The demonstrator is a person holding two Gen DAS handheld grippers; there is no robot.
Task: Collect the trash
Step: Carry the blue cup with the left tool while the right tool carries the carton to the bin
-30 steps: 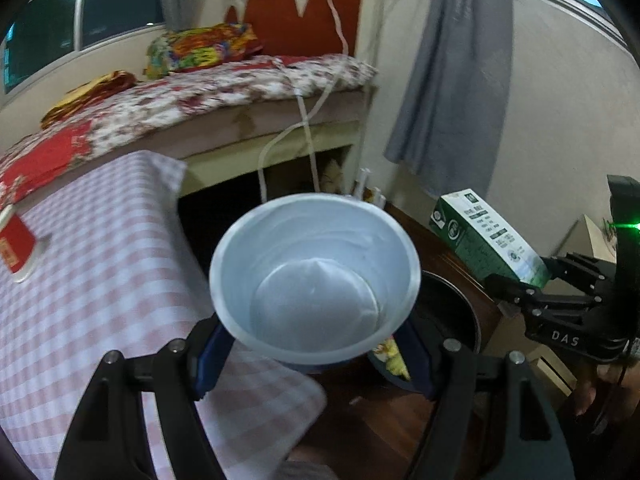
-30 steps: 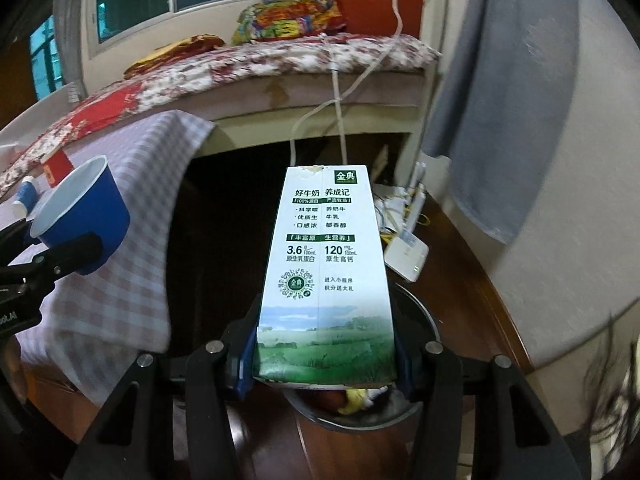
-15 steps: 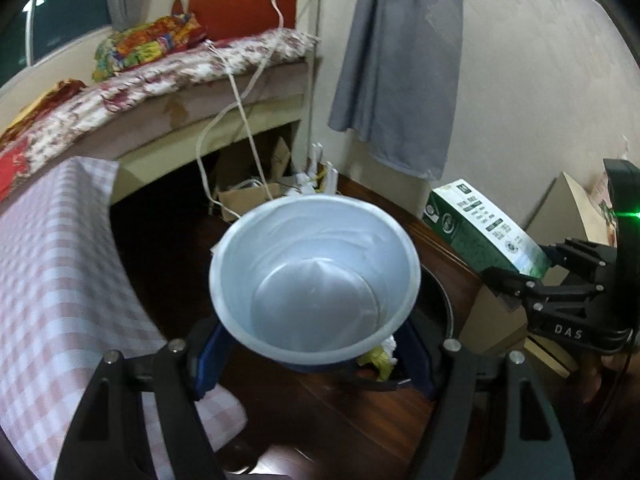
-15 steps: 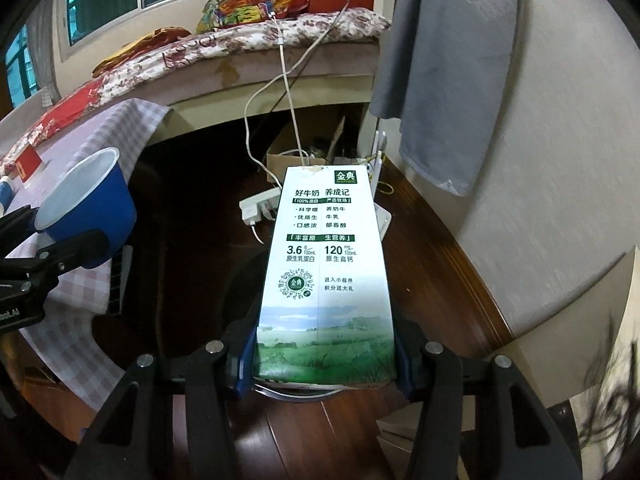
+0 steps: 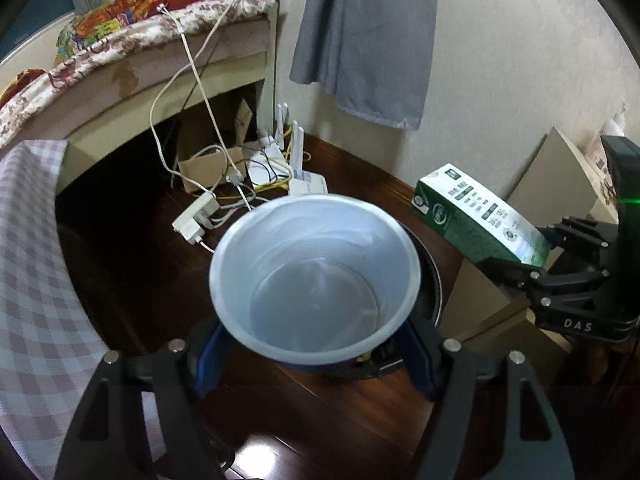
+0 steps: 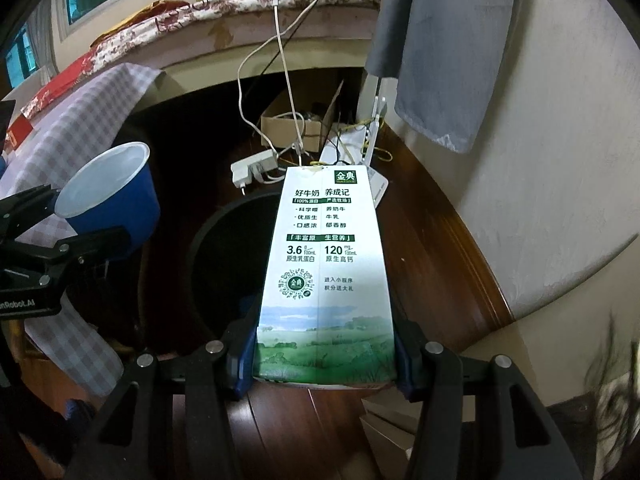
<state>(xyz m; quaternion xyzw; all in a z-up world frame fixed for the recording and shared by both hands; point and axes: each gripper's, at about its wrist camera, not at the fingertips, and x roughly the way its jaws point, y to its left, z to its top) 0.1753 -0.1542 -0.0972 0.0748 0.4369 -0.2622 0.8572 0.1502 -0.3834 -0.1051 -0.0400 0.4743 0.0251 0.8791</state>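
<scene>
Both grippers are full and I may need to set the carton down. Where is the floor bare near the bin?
Bare floor lies between the black bin and the wall skirting. It is also bare in front of the bin, under the left gripper. Crowded behind the bin: power strip, cables, router, cardboard box.

Grey curtain (image 5: 362, 36), power strip (image 5: 197, 218), checked cloth (image 5: 32, 264), bed (image 6: 256, 8).

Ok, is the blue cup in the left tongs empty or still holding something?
Empty. The left wrist view looks straight into the blue cup: its pale inside and bare bottom show, no liquid or scraps.
</scene>
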